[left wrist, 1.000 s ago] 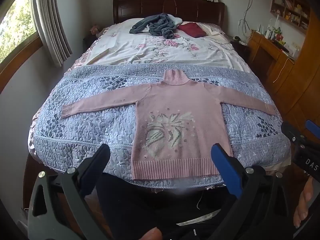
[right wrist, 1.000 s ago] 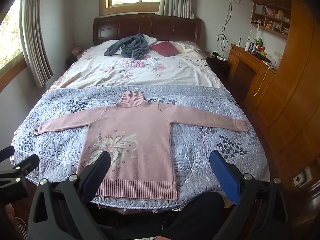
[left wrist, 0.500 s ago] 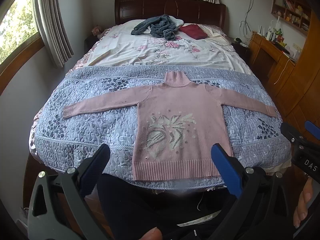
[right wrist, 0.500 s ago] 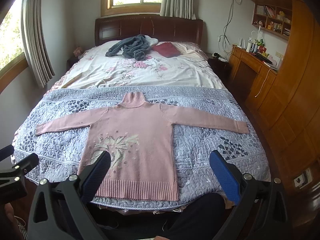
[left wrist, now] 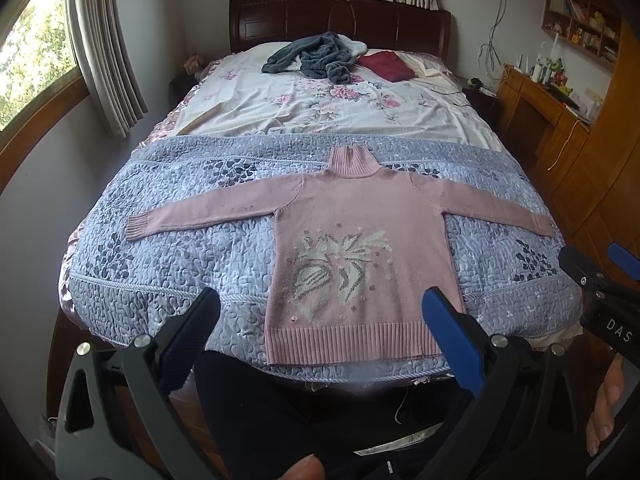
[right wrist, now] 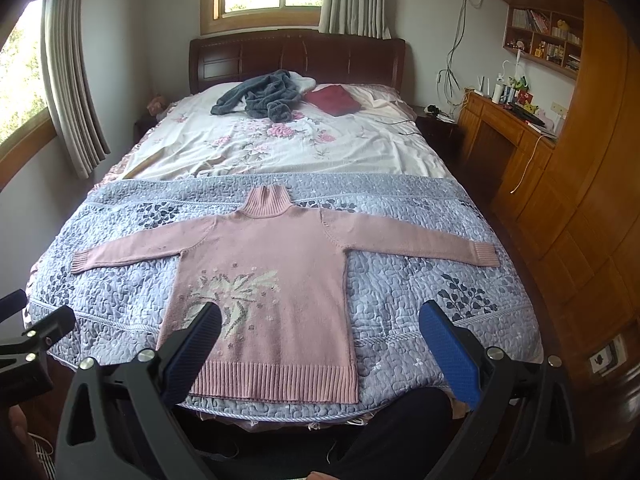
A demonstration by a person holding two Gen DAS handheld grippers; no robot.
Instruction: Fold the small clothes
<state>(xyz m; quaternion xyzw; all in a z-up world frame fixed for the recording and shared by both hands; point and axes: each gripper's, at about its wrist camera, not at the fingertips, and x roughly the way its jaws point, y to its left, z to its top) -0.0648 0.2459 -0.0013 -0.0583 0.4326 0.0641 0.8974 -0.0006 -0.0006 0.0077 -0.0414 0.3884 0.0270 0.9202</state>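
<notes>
A pink turtleneck sweater (left wrist: pixel 360 236) (right wrist: pixel 272 264) with a pale flower motif lies flat, front up, on the blue quilted bedspread (left wrist: pixel 192 248) (right wrist: pixel 420 288). Both sleeves are spread out sideways and its ribbed hem is at the bed's near edge. My left gripper (left wrist: pixel 320 312) is open, held in the air short of the hem with nothing between its fingers. My right gripper (right wrist: pixel 320 324) is also open and empty, hanging in front of the sweater's lower right part. Neither touches the cloth.
A grey garment (right wrist: pixel 260 96) and a dark red folded item (right wrist: pixel 334 100) lie near the dark headboard (right wrist: pixel 296 56) on the floral sheet. A wooden desk and cabinets (right wrist: pixel 560 184) line the right side. Windows with curtains (left wrist: pixel 104 48) stand left. A person's dark-clad legs (left wrist: pixel 300 412) are at the bed's foot.
Both views have tilted or lifted slightly, so the sweater sits a bit lower in the frames. The sweater has not moved and both grippers stay open.
</notes>
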